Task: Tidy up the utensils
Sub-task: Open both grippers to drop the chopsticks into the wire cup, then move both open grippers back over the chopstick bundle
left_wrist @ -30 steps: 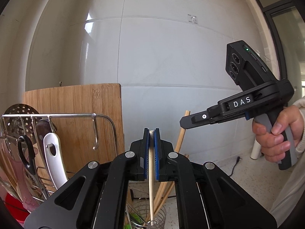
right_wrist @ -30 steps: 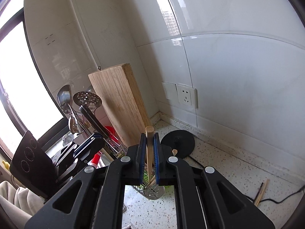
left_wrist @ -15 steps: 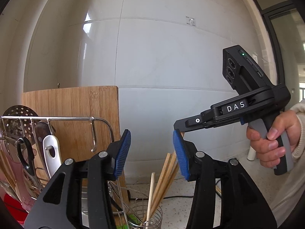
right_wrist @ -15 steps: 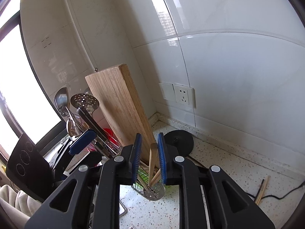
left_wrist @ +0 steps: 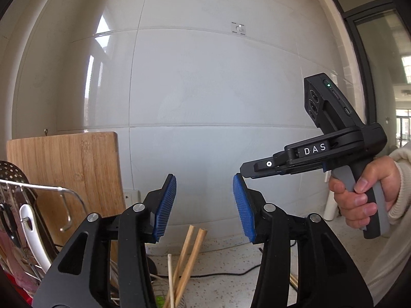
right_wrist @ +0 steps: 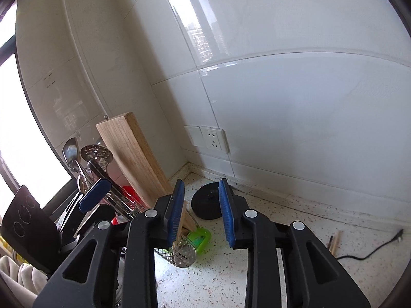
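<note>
Left wrist view: left gripper [left_wrist: 204, 205] now spread wide, nothing between the blue pads [left_wrist: 165, 205]. A second ago it was clamped on a pale chopstick; that chopstick [left_wrist: 170, 279] now stands loose in the wire holder [left_wrist: 164, 295] below, next to the wooden chopsticks [left_wrist: 188, 259]. Camera has pulled up, wall fills more of the frame. Cutting board [left_wrist: 64, 179] and utensil rack [left_wrist: 38, 187] sit lower left.

Right wrist view: right gripper [right_wrist: 201, 210] also parted and empty; earlier it pinched a wooden stick. Chopsticks [right_wrist: 185, 224] sit in the wire holder [right_wrist: 183, 252], partly hidden behind the left finger. Green item [right_wrist: 200, 238] just beside the holder. Two more sticks [right_wrist: 335, 242] lie on the counter [right_wrist: 210, 277], well apart to the right.
</note>
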The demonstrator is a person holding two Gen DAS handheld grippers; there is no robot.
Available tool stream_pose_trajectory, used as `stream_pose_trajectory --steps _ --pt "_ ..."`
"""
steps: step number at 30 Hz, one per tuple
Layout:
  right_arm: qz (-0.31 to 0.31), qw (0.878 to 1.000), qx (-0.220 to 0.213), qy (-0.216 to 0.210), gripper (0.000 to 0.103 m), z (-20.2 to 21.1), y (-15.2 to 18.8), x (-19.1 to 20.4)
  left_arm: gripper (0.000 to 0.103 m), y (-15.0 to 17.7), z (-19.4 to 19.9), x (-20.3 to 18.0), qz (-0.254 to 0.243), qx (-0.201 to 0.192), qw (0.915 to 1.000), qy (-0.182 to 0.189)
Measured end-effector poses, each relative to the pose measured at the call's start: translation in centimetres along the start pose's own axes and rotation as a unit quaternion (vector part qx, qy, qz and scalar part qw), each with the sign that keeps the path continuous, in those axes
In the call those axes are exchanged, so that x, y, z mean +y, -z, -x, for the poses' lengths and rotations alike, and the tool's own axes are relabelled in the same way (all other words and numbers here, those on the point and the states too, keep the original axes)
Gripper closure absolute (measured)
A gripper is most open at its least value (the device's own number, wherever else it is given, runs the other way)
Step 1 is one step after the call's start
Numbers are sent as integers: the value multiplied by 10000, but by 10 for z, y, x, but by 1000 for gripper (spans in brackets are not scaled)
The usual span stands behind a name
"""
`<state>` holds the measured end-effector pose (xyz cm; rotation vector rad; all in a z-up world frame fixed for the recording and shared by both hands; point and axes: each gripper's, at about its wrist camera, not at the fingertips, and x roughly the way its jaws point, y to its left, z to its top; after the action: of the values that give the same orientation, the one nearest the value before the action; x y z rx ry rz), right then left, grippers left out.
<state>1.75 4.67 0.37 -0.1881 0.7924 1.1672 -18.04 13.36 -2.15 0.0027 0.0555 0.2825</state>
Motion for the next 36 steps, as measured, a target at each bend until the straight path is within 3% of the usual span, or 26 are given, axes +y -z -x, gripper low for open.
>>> stream_pose_trajectory --steps 9,21,28,36 --pt "-461 9975 -112 528 78 47 8 -76 58 -3 -42 -43 325 118 9980 521" --pt "-977 9887 -124 1129 78 96 24 -167 58 5 -122 -104 517 753 9907 1005" --pt "-1193 9844 -13 1294 78 98 27 -208 58 15 -169 -117 599 1107 9862 1079" --pt "-1349 9813 264 1350 78 67 30 -244 58 28 -219 -131 594 1490 9796 1211"
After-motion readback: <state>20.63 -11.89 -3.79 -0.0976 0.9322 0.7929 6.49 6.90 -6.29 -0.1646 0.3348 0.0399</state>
